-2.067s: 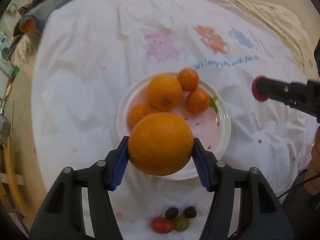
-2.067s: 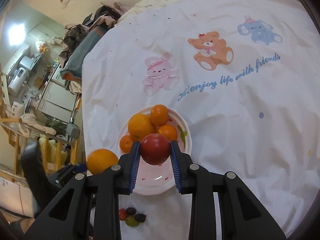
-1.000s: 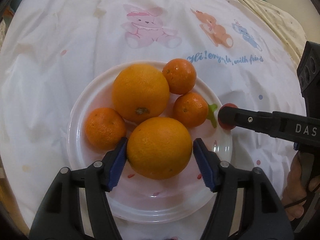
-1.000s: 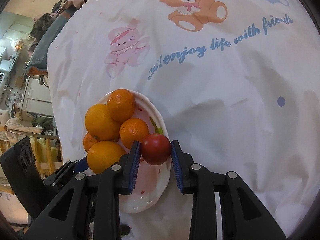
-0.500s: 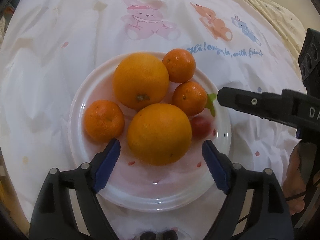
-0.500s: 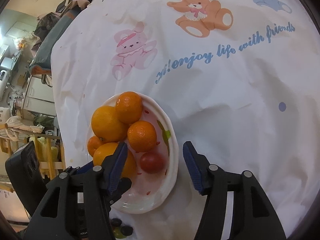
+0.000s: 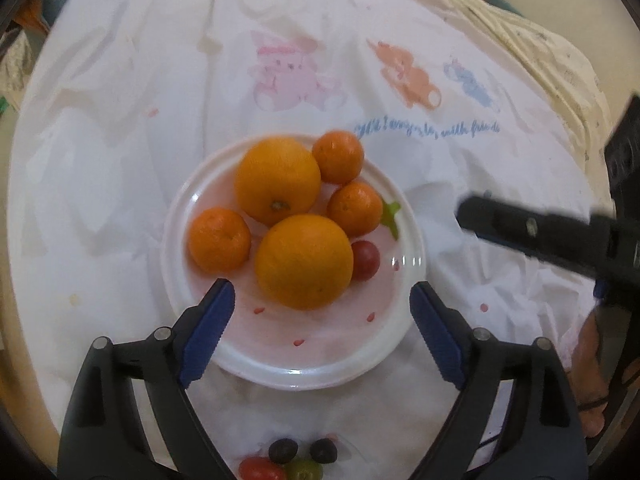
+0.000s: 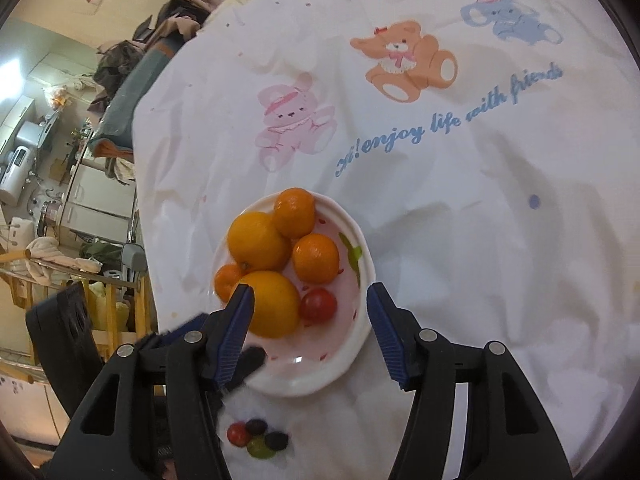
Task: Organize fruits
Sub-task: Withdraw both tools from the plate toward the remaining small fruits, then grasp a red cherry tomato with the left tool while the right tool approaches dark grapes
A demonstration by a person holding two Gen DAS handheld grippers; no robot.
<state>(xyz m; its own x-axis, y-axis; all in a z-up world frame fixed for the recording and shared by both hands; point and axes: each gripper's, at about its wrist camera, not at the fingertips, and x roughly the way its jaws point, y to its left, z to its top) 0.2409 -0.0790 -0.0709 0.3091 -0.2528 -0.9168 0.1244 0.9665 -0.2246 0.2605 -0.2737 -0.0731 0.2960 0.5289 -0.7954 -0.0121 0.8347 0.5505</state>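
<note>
A white plate (image 7: 328, 364) (image 8: 320, 376) holds two big oranges, three small mandarins and a red tomato. The near big orange (image 7: 304, 261) (image 8: 274, 305) lies beside the tomato (image 7: 365, 261) (image 8: 318, 305). My left gripper (image 7: 320, 330) is open and empty, raised over the plate's near edge. My right gripper (image 8: 310, 332) is open and empty above the plate; its finger (image 7: 520, 228) shows to the plate's right in the left wrist view.
Several small grapes and a cherry tomato (image 7: 288, 460) (image 8: 258, 438) lie on the white cartoon-print cloth (image 8: 440, 240) near the plate's front. The table edge (image 8: 138, 208) drops off at left, with a cluttered room beyond.
Both grippers opened and released their fruit onto the plate: left the big orange, right the tomato. Both have since drawn back and up from the plate.
</note>
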